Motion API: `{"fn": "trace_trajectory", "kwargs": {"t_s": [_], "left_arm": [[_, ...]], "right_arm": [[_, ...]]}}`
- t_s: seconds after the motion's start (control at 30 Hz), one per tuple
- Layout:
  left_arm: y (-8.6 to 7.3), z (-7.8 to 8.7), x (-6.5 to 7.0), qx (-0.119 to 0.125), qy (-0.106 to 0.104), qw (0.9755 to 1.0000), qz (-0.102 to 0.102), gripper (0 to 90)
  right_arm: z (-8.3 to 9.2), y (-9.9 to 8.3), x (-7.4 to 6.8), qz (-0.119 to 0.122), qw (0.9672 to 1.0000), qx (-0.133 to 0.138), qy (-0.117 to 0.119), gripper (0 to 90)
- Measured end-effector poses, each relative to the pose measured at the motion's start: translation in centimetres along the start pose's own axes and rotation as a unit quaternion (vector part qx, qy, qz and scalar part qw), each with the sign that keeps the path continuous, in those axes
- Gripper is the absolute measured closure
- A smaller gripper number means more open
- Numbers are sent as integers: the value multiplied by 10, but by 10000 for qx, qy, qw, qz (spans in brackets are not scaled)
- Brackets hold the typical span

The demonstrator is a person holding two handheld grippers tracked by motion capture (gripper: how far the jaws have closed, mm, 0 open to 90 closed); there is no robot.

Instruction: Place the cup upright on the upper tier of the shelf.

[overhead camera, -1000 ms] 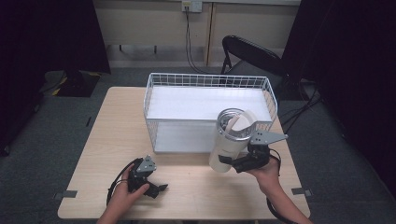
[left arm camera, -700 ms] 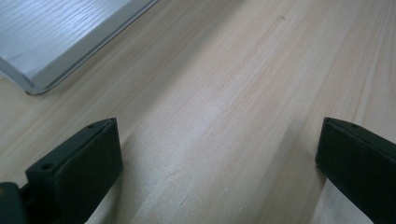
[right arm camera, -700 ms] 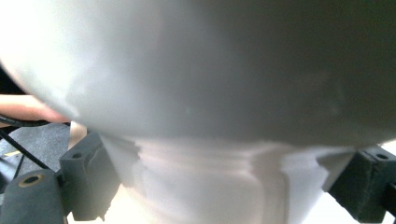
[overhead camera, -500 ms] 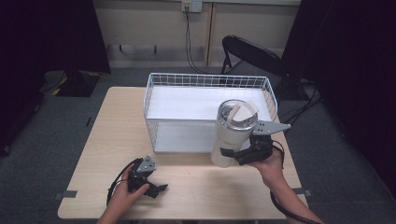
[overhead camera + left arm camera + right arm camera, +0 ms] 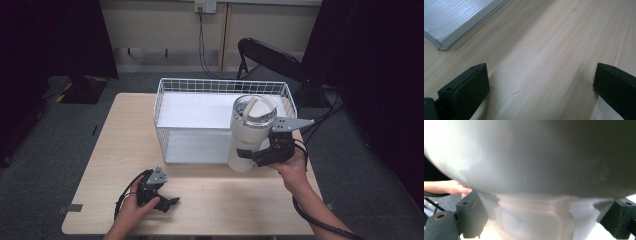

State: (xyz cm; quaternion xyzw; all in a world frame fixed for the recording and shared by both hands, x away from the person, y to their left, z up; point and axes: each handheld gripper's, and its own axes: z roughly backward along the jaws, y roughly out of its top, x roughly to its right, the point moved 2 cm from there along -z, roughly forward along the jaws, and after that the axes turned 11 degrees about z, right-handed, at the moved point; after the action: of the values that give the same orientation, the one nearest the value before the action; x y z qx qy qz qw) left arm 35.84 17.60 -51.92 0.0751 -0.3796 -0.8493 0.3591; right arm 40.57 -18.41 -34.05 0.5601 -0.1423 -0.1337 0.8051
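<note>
Your right claw (image 5: pixel 252 154) is clenched around the lower body of a large cream-white insulated tumbler with a clear lid (image 5: pixel 248 131), one jaw on each side of its narrow base, as the right gripper view shows close up with the tumbler (image 5: pixel 531 170) bulging above the jaws. You hold the tumbler off the light wooden desk (image 5: pixel 110 150), tilted slightly, at the near right corner of the white wire basket (image 5: pixel 165 90), its top overlapping the basket's right end in the high view. The basket sits toward the far side of the desk and has a white liner panel on its floor.

Your left claw (image 5: pixel 170 202) is released, its jaws spread wide with nothing between them. It rests low over the near left part of the desk, well apart from the tumbler and basket. In the left gripper view the jaws stand at either edge over bare wood grain (image 5: pixel 544 62), with a corner of a white panel (image 5: pixel 454 20) at the upper left.

A black folding chair (image 5: pixel 270 57) stands beyond the desk on the grey carpet.
</note>
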Motion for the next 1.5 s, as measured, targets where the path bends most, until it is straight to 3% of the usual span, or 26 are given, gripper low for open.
{"fn": "trace_trajectory", "kwargs": {"t_s": [0.73,1.5], "left_arm": [[0,0,1,27,-6,10000,35,0],[-1,1,1,20,7,10000,-7,0]], "right_arm": [[4,45,15,-48,9999,-127,-36,102],[-5,70,26,-137,9999,-44,-35,102]]}}
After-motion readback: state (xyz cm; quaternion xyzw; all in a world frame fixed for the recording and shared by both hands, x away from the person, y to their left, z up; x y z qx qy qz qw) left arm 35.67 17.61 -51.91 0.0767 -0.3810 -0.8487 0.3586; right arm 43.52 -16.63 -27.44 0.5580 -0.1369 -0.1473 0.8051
